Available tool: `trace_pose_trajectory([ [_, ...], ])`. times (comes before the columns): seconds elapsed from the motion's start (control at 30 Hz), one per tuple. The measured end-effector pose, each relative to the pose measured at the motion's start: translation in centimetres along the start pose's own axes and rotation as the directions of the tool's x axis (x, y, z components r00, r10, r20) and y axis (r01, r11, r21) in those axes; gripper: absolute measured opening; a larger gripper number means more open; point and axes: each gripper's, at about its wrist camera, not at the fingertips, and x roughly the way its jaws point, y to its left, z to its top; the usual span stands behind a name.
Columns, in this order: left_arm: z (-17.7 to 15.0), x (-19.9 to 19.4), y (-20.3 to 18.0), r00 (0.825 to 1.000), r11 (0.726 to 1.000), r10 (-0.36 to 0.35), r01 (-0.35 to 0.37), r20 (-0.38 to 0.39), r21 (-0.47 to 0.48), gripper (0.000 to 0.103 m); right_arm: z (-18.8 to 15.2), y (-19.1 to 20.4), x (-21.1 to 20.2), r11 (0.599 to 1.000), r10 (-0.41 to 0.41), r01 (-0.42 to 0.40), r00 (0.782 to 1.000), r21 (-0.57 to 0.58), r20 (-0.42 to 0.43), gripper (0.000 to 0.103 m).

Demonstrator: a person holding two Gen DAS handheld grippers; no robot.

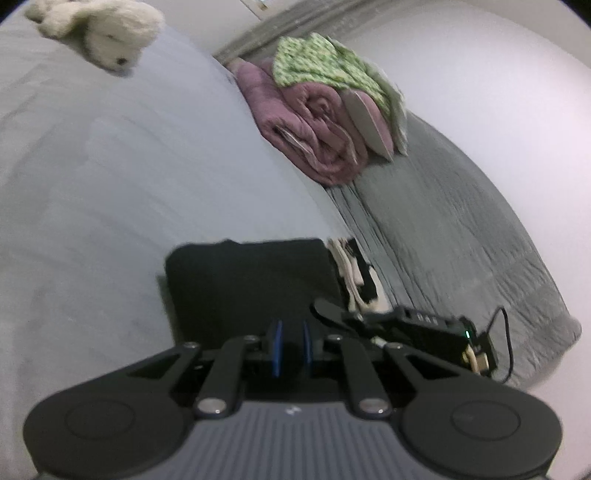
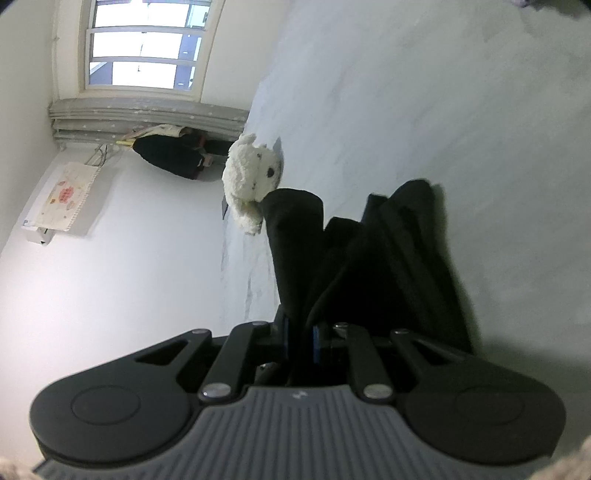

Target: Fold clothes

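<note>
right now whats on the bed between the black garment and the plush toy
Nothing: in the left wrist view only bare grey sheet lies between the black garment and the plush toy.

Premises: a bedroom in a private home. Evidence: a bed under a pale grey sheet, a white plush toy on it, a rolled mauve quilt under green patterned fabric, a grey blanket, a barred window, and a wall-mounted air conditioner under a cloth cover.
</note>
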Motion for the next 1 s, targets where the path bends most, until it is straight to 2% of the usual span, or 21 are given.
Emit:
trace_pose_trajectory([
  [0.2,-1.3,1.5,-1.0,0.996,0.998,-0.005,0.012,-0.088,0.068,0.011,0.2,-0.2,-0.5,0.996,-0.074,0.075,0.997,-0.046,0.011,0.015],
  [0.37,-2.2,2.9,-0.8,0.981,0.996,0.037,-0.020,-0.189,0.091,0.011,0.1,-0.2,-0.6,0.970,-0.202,0.202,0.979,-0.136,0.011,0.020],
  [0.47,-2.2,3.0,-0.7,0.974,0.995,0.050,-0.029,-0.219,0.099,0.011,-0.1,0.0,-0.9,0.959,-0.227,0.224,0.974,-0.176,0.002,0.021],
  [0.57,-1.7,2.3,-1.0,0.980,0.994,0.044,-0.024,-0.193,0.105,0.012,-0.2,0.6,-1.9,0.949,-0.229,0.229,0.973,-0.217,0.024,0.024],
  [0.67,-1.1,1.7,-0.9,0.989,0.995,0.031,-0.017,-0.143,0.097,0.012,-0.8,1.5,-3.2,0.932,-0.229,0.237,0.972,-0.275,0.058,0.042],
  [0.87,-0.3,2.0,-0.4,0.992,0.996,0.037,-0.027,-0.118,0.087,0.012,-3.8,3.5,-5.5,0.891,-0.217,0.229,0.973,-0.393,0.076,0.042],
  [1.0,0.0,2.6,-0.4,0.992,0.996,0.031,-0.021,-0.123,0.087,0.012,-7.0,4.9,-5.1,0.842,-0.245,0.255,0.966,-0.475,0.085,0.043],
])
